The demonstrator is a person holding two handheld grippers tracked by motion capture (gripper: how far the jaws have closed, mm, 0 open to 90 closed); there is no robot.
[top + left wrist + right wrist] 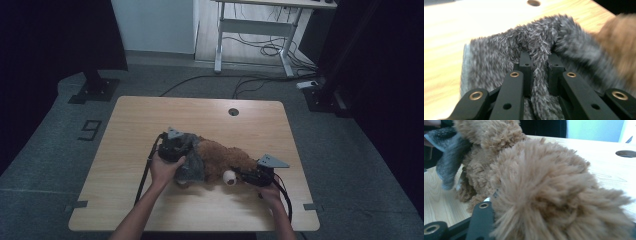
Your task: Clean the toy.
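A brown plush toy [225, 157] lies on the wooden table [150, 120], its pale muzzle [229, 177] facing the near edge. A grey fuzzy garment [194, 162] covers its left end. My left gripper [182, 147] is shut on a fold of that grey fabric [499, 52]; the fur is pinched between both jaws at the left gripper [539, 60]. My right gripper [242, 175] reaches into the toy's right end beside the muzzle. Brown fur [549, 190] bulges between its jaws and presses against the one black finger [482, 217] that shows. The other jaw is hidden by fur.
A round cable hole [233, 111] sits near the table's far edge. Bare wood surrounds the toy on all sides. Beyond the table stand a white desk frame [255, 30], loose floor cables [260, 80] and dark stand bases [92, 90].
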